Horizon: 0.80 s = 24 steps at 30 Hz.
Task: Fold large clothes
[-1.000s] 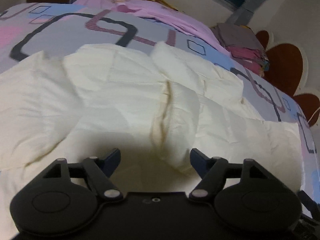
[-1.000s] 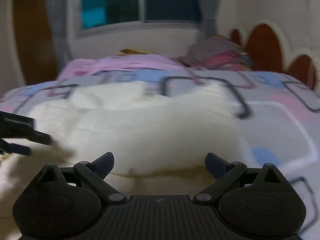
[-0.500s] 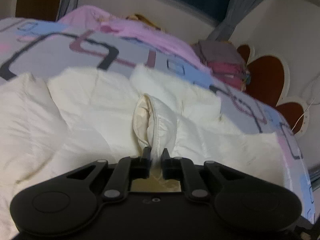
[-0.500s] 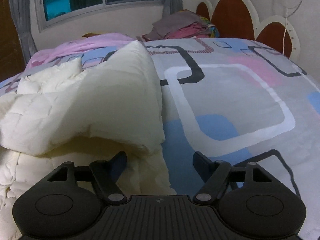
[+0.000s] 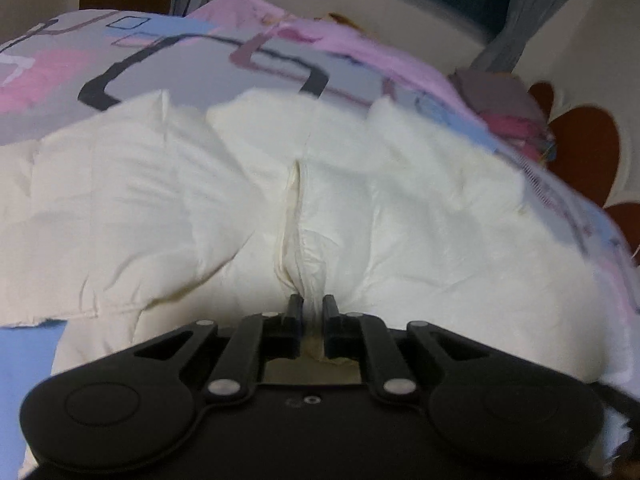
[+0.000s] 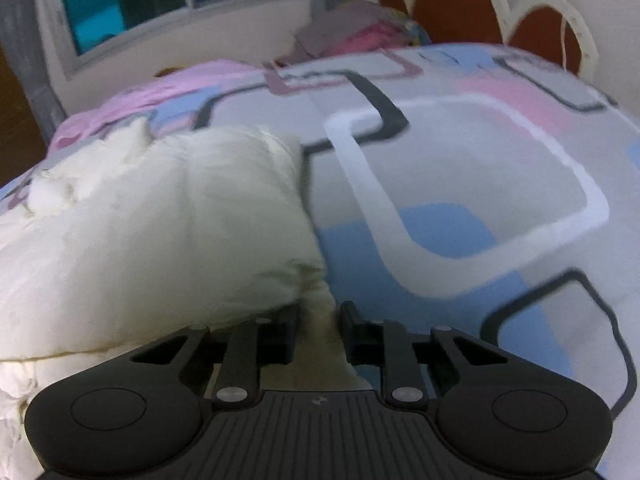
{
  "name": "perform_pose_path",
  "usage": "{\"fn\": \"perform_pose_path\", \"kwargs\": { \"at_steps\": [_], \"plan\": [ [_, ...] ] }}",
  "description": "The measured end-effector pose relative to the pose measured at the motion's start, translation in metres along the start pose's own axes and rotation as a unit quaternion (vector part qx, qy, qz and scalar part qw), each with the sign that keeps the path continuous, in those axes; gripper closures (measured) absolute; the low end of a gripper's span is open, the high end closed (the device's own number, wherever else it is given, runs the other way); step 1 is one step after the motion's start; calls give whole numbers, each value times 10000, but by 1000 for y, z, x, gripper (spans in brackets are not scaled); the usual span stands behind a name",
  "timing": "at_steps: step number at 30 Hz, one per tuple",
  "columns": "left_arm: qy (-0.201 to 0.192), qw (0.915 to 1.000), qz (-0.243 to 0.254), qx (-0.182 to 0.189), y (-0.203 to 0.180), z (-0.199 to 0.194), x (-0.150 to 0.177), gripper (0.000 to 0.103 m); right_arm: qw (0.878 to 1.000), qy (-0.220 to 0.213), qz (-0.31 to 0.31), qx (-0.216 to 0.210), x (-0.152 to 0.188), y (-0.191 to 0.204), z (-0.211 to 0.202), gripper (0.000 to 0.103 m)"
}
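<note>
now my left tool [image 5: 307, 306] pinches the cream garment [image 5: 360, 208] mid-edge, right tool [image 6: 319, 316] closing on its right corner, bulk lying ahead-left.

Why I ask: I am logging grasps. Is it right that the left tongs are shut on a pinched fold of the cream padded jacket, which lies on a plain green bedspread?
Not quite. The left tongs are shut on a fold of the cream padded jacket, but the bedspread is not plain green: it is grey with pink, blue, white and dark outlined rectangles, as the right wrist view shows best.
</note>
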<state>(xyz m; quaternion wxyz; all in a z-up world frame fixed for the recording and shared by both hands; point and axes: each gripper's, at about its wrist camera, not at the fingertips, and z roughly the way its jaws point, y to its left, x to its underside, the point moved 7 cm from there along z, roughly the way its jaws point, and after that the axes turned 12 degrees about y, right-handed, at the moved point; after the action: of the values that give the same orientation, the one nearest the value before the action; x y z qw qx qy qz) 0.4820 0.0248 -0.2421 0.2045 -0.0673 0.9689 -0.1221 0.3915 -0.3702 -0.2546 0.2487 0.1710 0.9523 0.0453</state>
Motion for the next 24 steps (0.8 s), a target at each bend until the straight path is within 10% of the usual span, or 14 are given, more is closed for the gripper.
{"fn": "perform_pose_path", "kwargs": {
  "at_steps": [4, 8, 11, 24],
  "plan": [
    [-138, 9998, 43, -121, 0, -12, -2, 79, 9996, -150, -189, 143, -1, -4, -24, 80],
    [-461, 9986, 42, -245, 4, -38, 1, 21, 9982, -531, -256, 65, -7, 2, -52, 76],
    [-636, 9976, 108, -253, 2, -52, 1, 20, 9965, -688, -480, -40, -18, 23, -55, 59],
    [-718, 9937, -701, -502, 67, -87, 17, 20, 9965, -186, -821, -3, -31, 72, 2, 59]
  ]
}}
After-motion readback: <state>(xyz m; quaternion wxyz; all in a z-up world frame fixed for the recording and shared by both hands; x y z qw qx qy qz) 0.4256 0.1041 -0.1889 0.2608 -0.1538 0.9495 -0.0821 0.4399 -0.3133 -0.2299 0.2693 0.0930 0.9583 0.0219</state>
